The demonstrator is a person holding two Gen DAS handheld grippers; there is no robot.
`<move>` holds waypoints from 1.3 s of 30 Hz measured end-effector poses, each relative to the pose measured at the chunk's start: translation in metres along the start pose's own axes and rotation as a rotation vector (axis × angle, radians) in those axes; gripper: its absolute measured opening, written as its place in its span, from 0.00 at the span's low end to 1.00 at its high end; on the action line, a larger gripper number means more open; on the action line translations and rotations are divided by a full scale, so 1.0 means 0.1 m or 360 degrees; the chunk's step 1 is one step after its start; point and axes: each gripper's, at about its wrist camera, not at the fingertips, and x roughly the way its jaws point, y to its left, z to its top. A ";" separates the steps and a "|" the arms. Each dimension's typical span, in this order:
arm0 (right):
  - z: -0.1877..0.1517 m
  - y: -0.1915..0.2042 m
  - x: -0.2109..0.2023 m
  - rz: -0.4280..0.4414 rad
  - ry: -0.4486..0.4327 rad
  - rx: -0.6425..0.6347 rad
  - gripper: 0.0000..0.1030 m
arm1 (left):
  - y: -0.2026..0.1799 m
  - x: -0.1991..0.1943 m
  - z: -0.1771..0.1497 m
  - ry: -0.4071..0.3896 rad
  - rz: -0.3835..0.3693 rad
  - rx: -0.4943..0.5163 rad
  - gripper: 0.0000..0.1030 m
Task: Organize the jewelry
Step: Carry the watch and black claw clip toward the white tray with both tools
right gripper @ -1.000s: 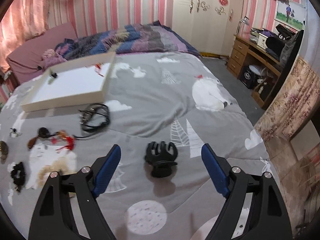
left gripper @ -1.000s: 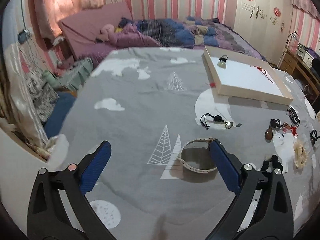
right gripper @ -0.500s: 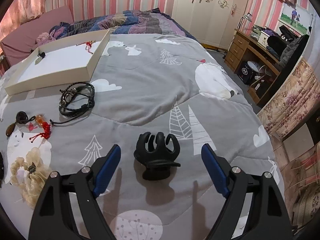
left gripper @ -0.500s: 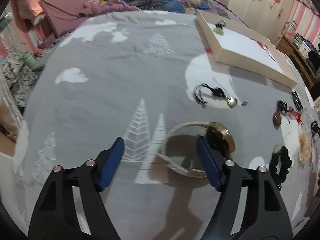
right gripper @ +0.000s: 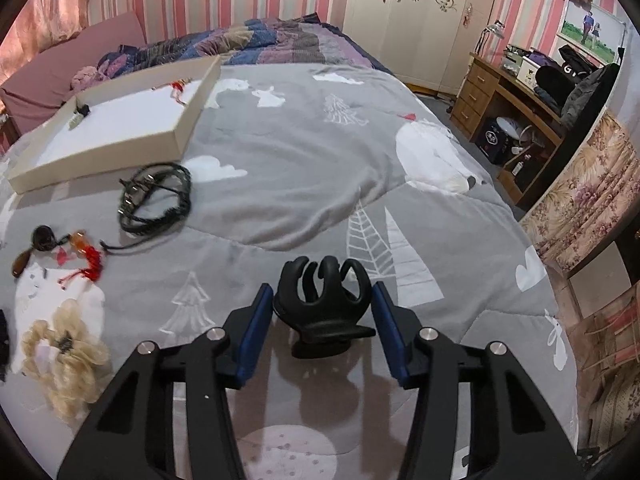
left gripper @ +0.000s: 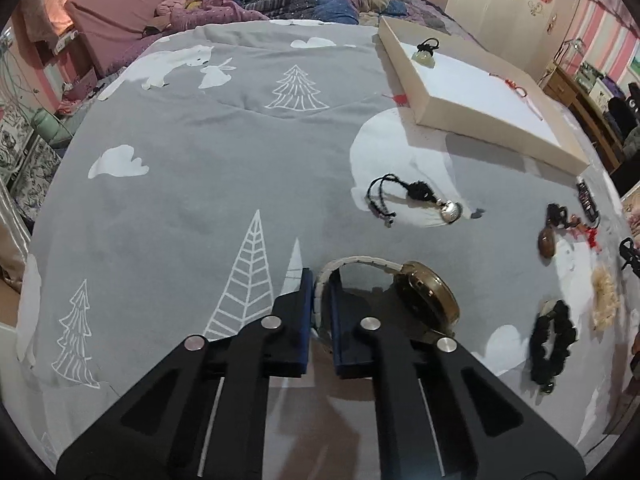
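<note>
The left gripper (left gripper: 320, 292) had its fingers clenched on the white strap of a watch (left gripper: 424, 300), which lay on the bed (left gripper: 200, 160) nearer than the tray (left gripper: 472, 104). The right gripper (right gripper: 322, 312) stood released, a black hair claw (right gripper: 324, 300) between its fingers, on the bed right of the tray (right gripper: 112, 136).

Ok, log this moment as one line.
left tongs: shut on watch strap | right tongs: open around hair claw, no squeeze evident | tray: two items inside
</note>
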 end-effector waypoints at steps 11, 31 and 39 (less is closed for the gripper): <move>0.57 0.82 -0.28 0.0282 -0.0176 -0.0237 0.50 | -0.35 -0.28 0.35 -0.0135 -0.0181 0.0020 0.05; 1.37 1.50 0.52 0.0370 -0.0081 -0.0257 0.50 | -1.08 0.22 1.56 -0.0282 -0.0332 0.0026 0.05; 1.38 1.52 0.87 0.0382 -0.0004 -0.0195 0.50 | -1.10 0.72 1.66 -0.0167 -0.0221 0.0000 0.06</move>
